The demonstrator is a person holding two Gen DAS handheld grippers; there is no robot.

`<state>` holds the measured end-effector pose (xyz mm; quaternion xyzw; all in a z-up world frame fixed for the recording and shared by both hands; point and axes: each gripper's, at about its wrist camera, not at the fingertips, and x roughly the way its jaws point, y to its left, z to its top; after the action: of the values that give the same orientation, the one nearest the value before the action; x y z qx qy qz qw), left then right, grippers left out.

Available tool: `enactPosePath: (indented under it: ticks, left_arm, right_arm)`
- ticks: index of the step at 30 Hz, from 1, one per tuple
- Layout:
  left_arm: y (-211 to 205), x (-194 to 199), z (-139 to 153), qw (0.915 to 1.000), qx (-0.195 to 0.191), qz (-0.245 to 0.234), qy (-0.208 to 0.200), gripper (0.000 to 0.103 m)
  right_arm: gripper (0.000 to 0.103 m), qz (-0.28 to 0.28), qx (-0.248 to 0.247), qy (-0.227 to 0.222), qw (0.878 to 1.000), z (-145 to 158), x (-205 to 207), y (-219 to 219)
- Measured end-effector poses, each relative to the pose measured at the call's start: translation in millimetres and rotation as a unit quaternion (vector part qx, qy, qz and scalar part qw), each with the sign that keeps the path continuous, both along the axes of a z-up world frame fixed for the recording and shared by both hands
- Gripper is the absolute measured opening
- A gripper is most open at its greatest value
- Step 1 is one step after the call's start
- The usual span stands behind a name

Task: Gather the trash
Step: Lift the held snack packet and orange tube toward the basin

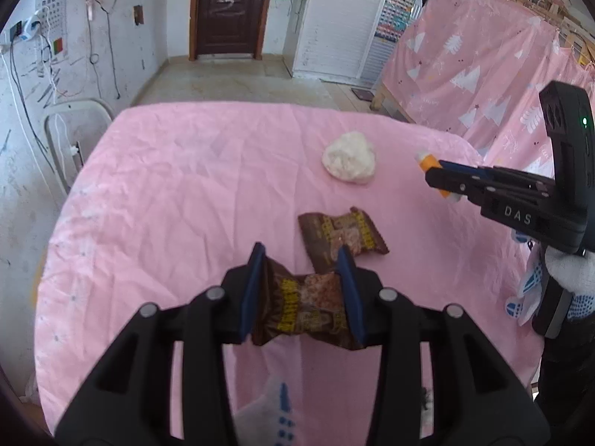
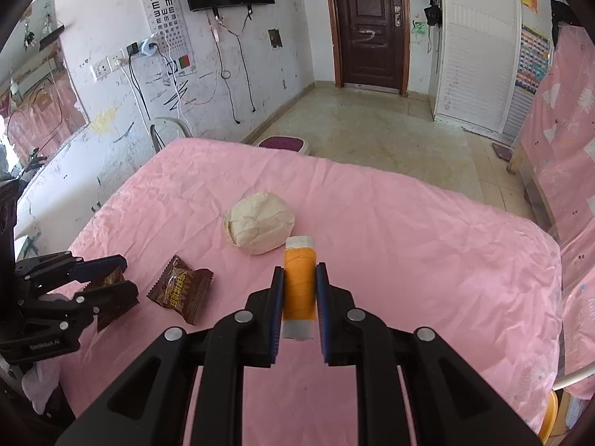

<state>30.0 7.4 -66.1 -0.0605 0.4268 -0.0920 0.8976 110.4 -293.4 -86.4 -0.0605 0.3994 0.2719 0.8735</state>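
My left gripper (image 1: 302, 290) is shut on a brown snack wrapper (image 1: 308, 306) and holds it just above the pink tablecloth (image 1: 167, 193). A second brown wrapper (image 1: 342, 238) lies on the cloth just beyond it, also in the right wrist view (image 2: 180, 290). A crumpled white paper ball (image 1: 349, 163) lies farther back, also in the right wrist view (image 2: 260, 227). My right gripper (image 2: 299, 290) is shut on an orange thread spool (image 2: 299, 290) above the cloth; it shows at the right in the left wrist view (image 1: 438, 180). The left gripper (image 2: 108, 278) shows at the left in the right wrist view.
A white plastic chair (image 1: 70, 130) stands at the table's far left corner. A bed draped in pink patterned cloth (image 1: 483, 67) runs along the right. A small purple-topped stool (image 2: 284, 145) stands on the floor beyond the table. A brown door (image 1: 228, 7) is at the back.
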Motion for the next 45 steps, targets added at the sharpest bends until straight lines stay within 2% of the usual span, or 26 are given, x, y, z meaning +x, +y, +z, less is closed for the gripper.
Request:
enactPosePath:
  ticks: [12, 18, 30, 38, 45]
  left_arm:
    - [-32.3, -2.2, 27.4, 0.9994, 0.013, -0.014, -0.028, 0.038]
    - [-66.5, -3.7, 35.6, 0.9984, 0.020, -0.039, -0.035, 0.038]
    - [-138.1, 1.3, 43.2, 0.9941, 0.036, -0.094, -0.039, 0.038]
    - [-200.1, 9.6, 49.6, 0.9889, 0.014, -0.142, -0.042, 0.038]
    - [-258.0, 14.1, 55.4, 0.9821, 0.004, -0.182, -0.049, 0.038]
  right_arm:
    - [0.006, -0.033, 0.025, -0.023, 0.999, 17.3, -15.6, -54.7]
    - [0.006, -0.058, 0.042, -0.032, 0.997, 20.7, -25.7, -91.4]
    - [0.006, -0.121, 0.076, -0.054, 0.988, 25.6, -48.7, -174.1]
    - [0.006, -0.180, 0.092, -0.058, 0.978, 18.6, -67.6, -244.2]
    - [0.006, -0.220, 0.099, -0.050, 0.969, -1.6, -84.1, -298.3]
